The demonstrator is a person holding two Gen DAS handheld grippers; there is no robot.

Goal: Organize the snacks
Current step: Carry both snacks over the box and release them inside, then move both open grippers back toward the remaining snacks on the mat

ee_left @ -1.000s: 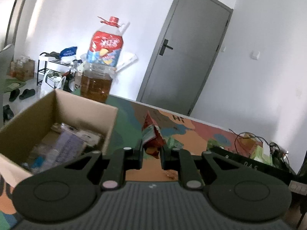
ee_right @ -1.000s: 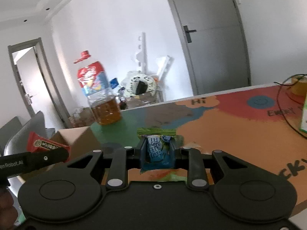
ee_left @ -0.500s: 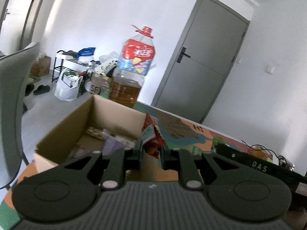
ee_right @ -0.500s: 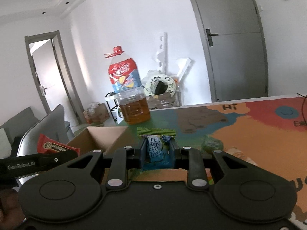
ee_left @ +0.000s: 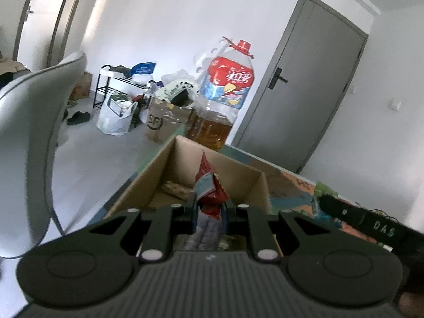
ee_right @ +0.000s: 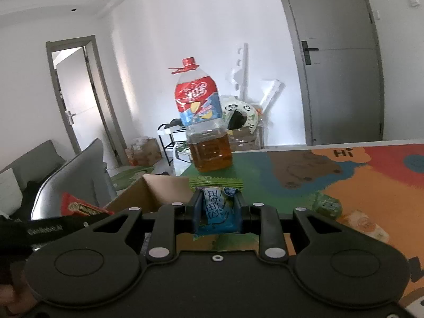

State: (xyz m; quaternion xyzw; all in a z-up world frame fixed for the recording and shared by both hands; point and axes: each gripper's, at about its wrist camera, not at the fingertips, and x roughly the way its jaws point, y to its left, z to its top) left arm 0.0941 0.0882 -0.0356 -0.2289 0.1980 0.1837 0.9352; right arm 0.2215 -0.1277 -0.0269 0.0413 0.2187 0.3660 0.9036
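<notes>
My left gripper [ee_left: 210, 206] is shut on a red snack packet [ee_left: 212, 190], held above the open cardboard box [ee_left: 175, 164] that has several snacks inside. My right gripper [ee_right: 217, 208] is shut on a blue and green snack packet [ee_right: 217, 206], just right of the same cardboard box [ee_right: 156, 188]. In the right wrist view the red snack packet [ee_right: 79, 208] shows at the left, in the left gripper [ee_right: 66, 224]. The right gripper's black body [ee_left: 371, 228] crosses the right side of the left wrist view.
A large oil bottle [ee_right: 205, 129] with a red cap stands on the colourful table mat [ee_right: 357, 175] behind the box. Two small snacks [ee_right: 328, 205] lie on the mat to the right. A grey chair [ee_left: 29, 137] stands left of the table.
Both grippers moved left with their packets. The red packet now hangs over the box, and the blue packet has come up beside the box's right wall.
</notes>
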